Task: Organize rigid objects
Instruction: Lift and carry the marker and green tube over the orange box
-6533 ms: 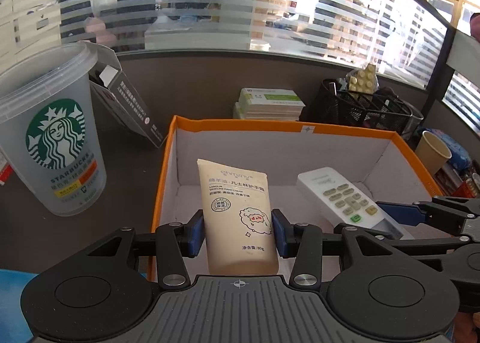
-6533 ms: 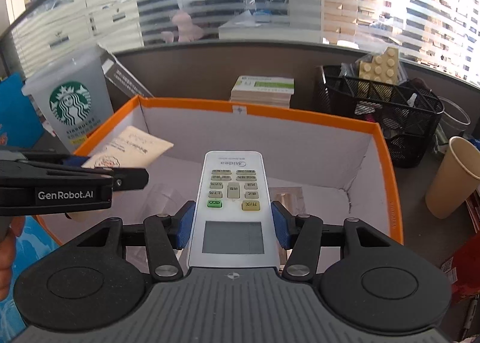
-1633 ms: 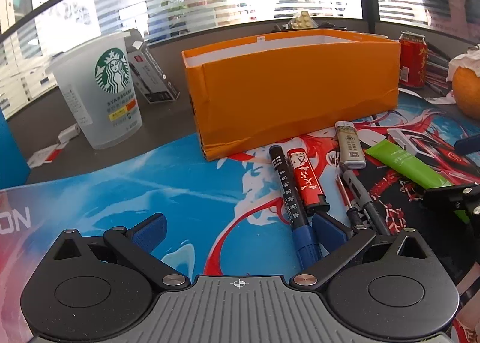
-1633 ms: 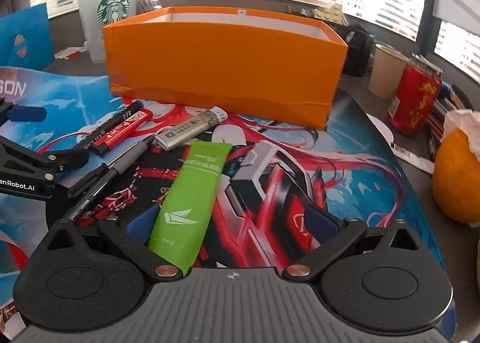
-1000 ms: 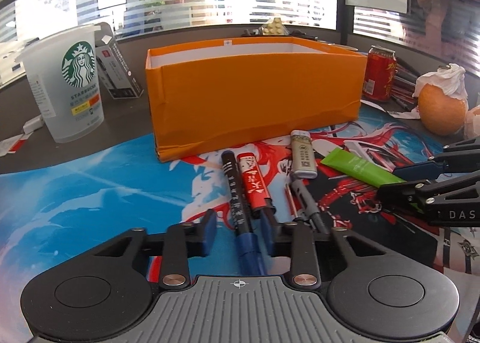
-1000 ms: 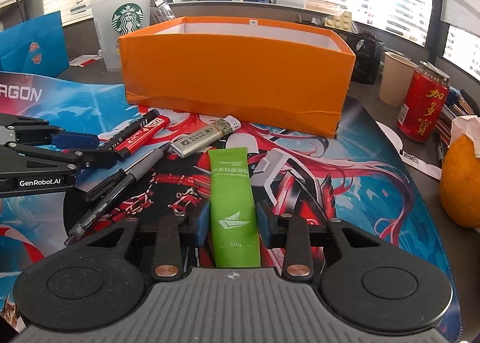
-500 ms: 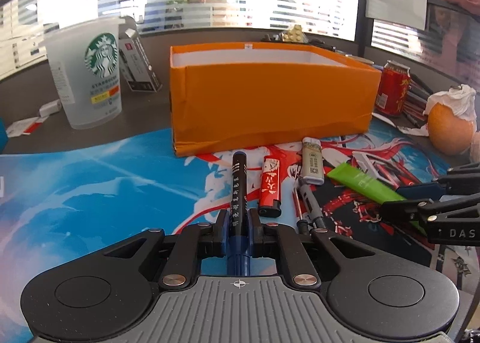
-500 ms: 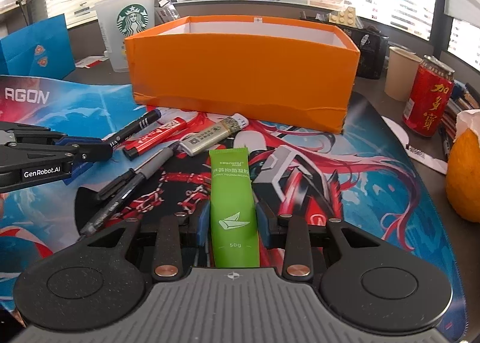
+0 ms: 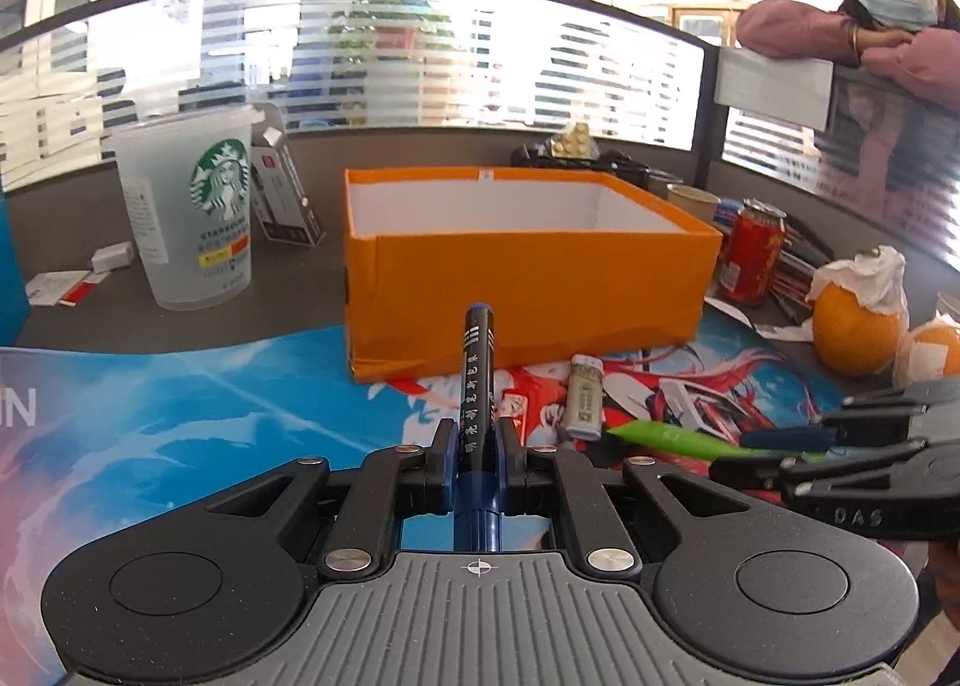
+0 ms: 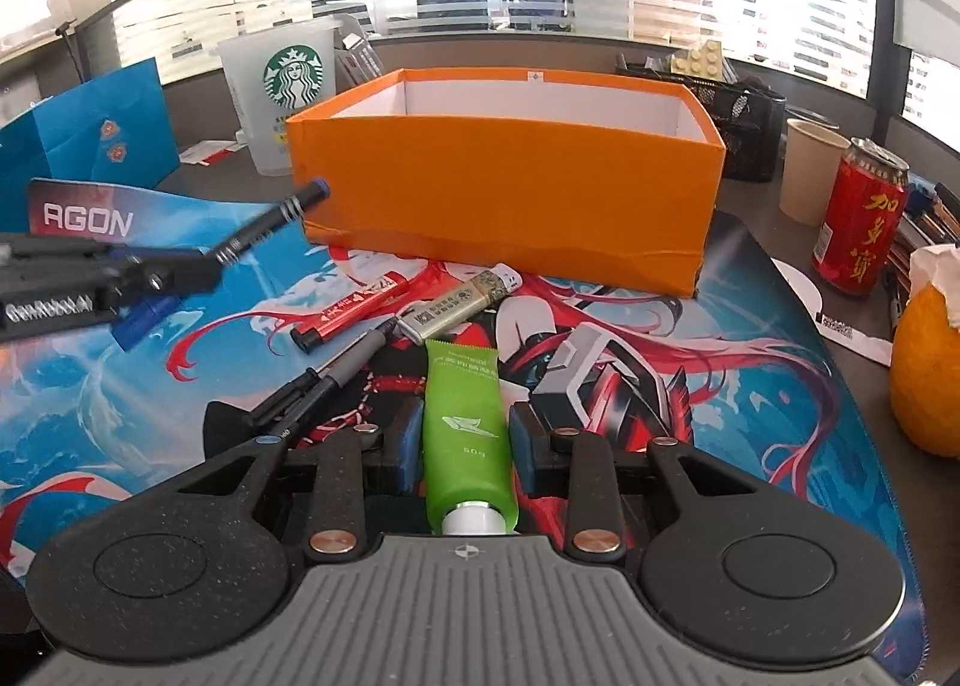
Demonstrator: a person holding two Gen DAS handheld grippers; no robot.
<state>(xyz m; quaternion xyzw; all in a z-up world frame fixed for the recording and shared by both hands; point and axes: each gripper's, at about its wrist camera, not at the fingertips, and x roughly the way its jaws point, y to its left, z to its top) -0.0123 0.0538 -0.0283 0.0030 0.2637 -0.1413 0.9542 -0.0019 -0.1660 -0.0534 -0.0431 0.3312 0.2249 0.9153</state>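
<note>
my left gripper point(image 9: 474, 449) pinches a black marker point(image 9: 477, 386) tight and holds it up off the mat point(image 10: 120, 386), pointing at the orange box point(image 9: 528, 290). my right gripper point(image 10: 465, 446) squeezes a green tube point(image 10: 465, 404) near the mat. a red lighter point(image 10: 354, 311) and a grey lighter point(image 10: 459, 302) lie in front of the box.

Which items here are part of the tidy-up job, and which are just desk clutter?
Job:
- black marker, in left claw
- green tube, in right claw
- orange box
- red lighter
- pale lighter
- grey pens

Clutter:
- Starbucks cup
- red can
- oranges
- paper cup
</note>
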